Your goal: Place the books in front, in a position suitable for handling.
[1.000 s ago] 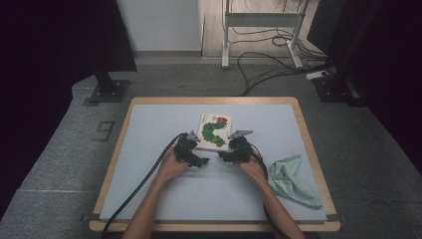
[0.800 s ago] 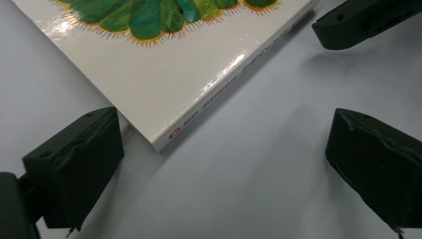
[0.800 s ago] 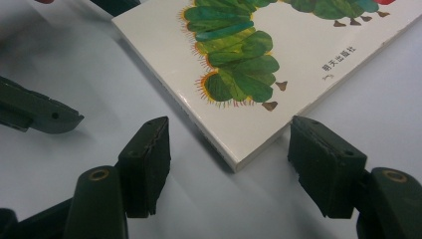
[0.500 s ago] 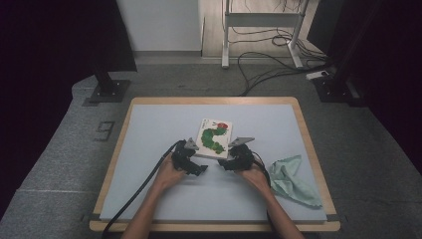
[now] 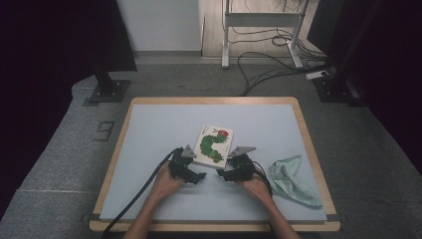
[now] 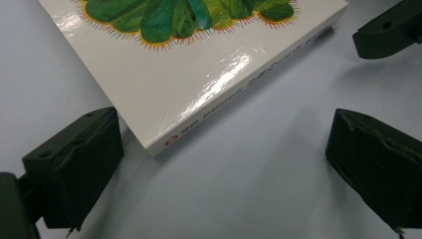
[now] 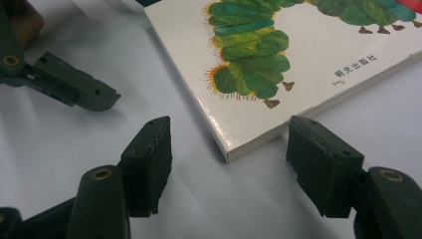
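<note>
Plainly at the approach step, with nothing gripped yet. Working on a picture book (image 5: 215, 144), closed, cover up, flat near the middle of the table (image 5: 149, 129). Holding the left gripper (image 5: 195, 172) at the book's 7 o'clock and the right gripper (image 5: 225, 172) at its 5 o'clock, both low over the table and tilted in toward the near edge, close to each other but apart. Showing wide jaws on the left: in the left gripper view one pad sits just beside the book's near corner at 9 o'clock, whether touching or not too close to tell, while the other hangs over bare table at 3 o'clock, with nothing pressed between them. Showing about half-spread jaws on the right: in the right gripper view the other near corner points into the gap at 12 o'clock, with both pads clear of the cover and the page edge. Leaving a green cloth (image 5: 291, 179) untouched at the book's 4 o'clock, well apart. Judging by this, most likely about to lift or open the book from its near edge. Calls next for sliding the right jaws forward toward 12 o'clock until one pad rides over the cover and the other under the edge, then pinching; likely also for steadying with the left side so that the glossy book cannot skate away across the smooth table.
</note>
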A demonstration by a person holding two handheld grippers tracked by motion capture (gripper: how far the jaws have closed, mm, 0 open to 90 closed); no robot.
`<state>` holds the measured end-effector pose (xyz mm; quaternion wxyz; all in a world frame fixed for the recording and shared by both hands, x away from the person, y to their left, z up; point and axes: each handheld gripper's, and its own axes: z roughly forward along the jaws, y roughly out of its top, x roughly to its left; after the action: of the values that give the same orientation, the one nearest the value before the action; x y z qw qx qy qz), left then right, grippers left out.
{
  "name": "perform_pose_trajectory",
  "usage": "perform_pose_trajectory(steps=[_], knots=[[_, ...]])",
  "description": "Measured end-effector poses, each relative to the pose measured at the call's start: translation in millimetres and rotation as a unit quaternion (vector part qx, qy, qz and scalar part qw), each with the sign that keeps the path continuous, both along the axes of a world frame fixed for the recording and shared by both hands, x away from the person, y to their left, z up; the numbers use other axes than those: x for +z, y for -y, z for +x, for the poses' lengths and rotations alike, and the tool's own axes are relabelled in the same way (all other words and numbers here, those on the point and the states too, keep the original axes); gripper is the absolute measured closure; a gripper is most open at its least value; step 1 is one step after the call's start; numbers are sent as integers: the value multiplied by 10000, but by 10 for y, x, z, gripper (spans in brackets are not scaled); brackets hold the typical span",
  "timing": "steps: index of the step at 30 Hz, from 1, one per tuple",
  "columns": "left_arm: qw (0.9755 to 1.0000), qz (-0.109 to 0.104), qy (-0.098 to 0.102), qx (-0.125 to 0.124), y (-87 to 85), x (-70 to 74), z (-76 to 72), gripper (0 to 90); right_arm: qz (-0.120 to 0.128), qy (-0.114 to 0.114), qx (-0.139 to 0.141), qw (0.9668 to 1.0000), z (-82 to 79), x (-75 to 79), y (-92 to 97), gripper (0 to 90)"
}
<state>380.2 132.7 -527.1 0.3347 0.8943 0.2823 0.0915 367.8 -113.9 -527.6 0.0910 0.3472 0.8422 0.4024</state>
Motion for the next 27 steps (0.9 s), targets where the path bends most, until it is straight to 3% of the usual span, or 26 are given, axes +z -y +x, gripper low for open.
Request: perform_pose_trajectory(steps=[12,16,23,27], knots=[[9999,-67,-93,-39,-70,9,-298,13,-76,79,380,9992,-378,52,-78,325],[10000,37,-50,-8,-53,13,-356,11,-319,224,418,9984,-469,78,-133,334],[9999,114,12,-48,-54,14,-362,19,17,60,453,9990,-421,60,-48,336],[9999,132,71,46,-68,9,-335,10,-197,282,298,9990,-338,106,-10,269]])
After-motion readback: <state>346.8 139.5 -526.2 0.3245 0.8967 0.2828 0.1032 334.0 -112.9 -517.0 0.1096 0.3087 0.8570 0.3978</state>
